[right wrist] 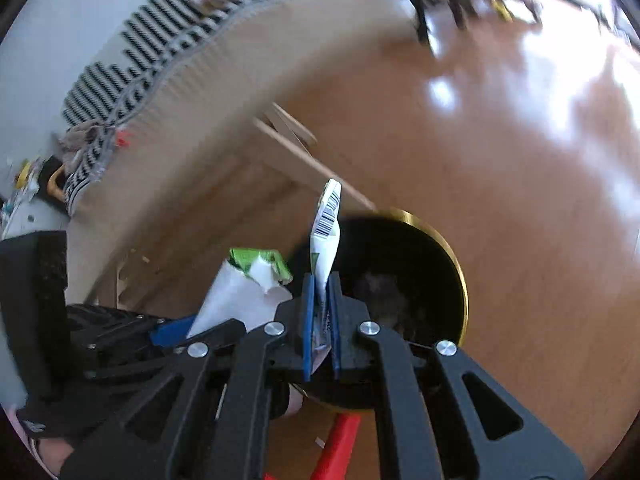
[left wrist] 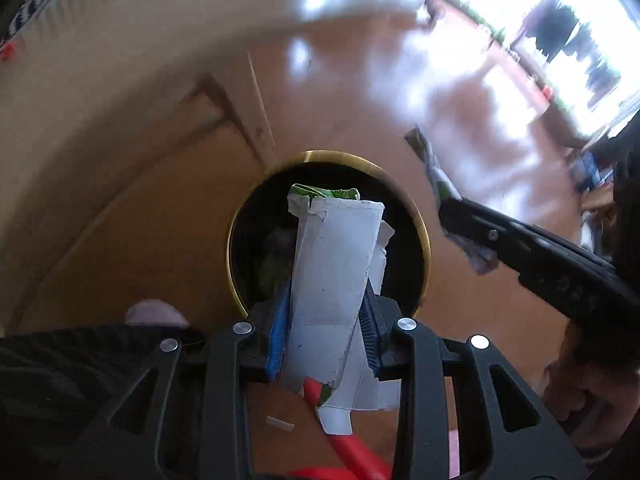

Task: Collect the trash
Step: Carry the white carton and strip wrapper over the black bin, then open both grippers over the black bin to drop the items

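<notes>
My left gripper (left wrist: pixel 326 320) is shut on a torn white cardboard piece (left wrist: pixel 334 272) with a green end, held right over the black bin with a gold rim (left wrist: pixel 236 276). My right gripper (right wrist: pixel 322 312) is shut on a flat white wrapper with a barcode (right wrist: pixel 326 240), held at the near left edge of the same bin (right wrist: pixel 460 276). In the left wrist view the right gripper (left wrist: pixel 460 216) and its wrapper (left wrist: pixel 436 176) are just right of the bin. In the right wrist view the left gripper (right wrist: pixel 168 332) and its cardboard (right wrist: pixel 236 300) are at lower left.
The bin stands on a shiny wooden floor (right wrist: pixel 500 168). A beige rug (left wrist: pixel 100 92) with a black-and-white striped cloth (right wrist: pixel 140 52) lies to the left. A red object (left wrist: pixel 348 448) lies on the floor below the grippers. Dark trash shows inside the bin (right wrist: pixel 380 292).
</notes>
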Demonstrator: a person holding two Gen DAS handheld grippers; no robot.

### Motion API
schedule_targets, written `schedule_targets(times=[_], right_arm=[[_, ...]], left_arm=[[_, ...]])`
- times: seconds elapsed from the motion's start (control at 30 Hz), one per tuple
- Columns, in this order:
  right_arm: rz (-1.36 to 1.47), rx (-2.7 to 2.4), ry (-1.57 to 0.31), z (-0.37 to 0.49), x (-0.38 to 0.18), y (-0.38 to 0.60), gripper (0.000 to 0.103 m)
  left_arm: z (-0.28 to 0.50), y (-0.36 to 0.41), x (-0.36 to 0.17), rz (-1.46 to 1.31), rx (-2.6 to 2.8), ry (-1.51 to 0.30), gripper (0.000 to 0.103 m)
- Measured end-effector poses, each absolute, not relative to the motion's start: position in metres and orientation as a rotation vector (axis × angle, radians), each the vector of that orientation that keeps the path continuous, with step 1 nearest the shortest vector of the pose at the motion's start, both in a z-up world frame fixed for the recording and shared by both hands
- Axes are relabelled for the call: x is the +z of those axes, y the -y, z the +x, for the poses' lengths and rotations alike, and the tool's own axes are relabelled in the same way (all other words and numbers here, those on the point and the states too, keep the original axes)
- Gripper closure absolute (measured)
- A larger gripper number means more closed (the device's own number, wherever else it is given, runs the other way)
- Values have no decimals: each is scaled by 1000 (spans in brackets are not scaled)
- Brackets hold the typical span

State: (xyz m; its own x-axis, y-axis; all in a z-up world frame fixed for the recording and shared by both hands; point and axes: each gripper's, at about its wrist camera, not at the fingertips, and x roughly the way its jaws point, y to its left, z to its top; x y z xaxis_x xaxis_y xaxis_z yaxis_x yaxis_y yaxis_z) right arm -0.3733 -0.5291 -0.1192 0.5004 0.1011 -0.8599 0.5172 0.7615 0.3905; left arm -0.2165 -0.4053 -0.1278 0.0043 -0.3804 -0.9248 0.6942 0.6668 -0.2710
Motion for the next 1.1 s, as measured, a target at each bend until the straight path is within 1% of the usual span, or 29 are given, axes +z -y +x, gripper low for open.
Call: schedule_targets(times=[0.07, 0.17, 0.33, 1.07, 1.1], right_arm=[[740, -276, -1062, -379, -135, 530, 95], [746, -277, -1071, -379, -140, 526, 96], [728, -277, -1073, -375, -135, 522, 95], [725, -294, -1078, -364, -130, 522, 95], [727, -297, -1078, -364, -130, 523, 95]], left_arm=[[-217, 410, -120, 325, -860, -1255, 72], [-219, 414, -130, 368, -855, -1291, 72], [-210, 410, -130, 350, -857, -1305, 72], [-215, 418, -131, 353, -868, -1305, 72], [-214, 417, -131, 353, -869, -1305, 70]])
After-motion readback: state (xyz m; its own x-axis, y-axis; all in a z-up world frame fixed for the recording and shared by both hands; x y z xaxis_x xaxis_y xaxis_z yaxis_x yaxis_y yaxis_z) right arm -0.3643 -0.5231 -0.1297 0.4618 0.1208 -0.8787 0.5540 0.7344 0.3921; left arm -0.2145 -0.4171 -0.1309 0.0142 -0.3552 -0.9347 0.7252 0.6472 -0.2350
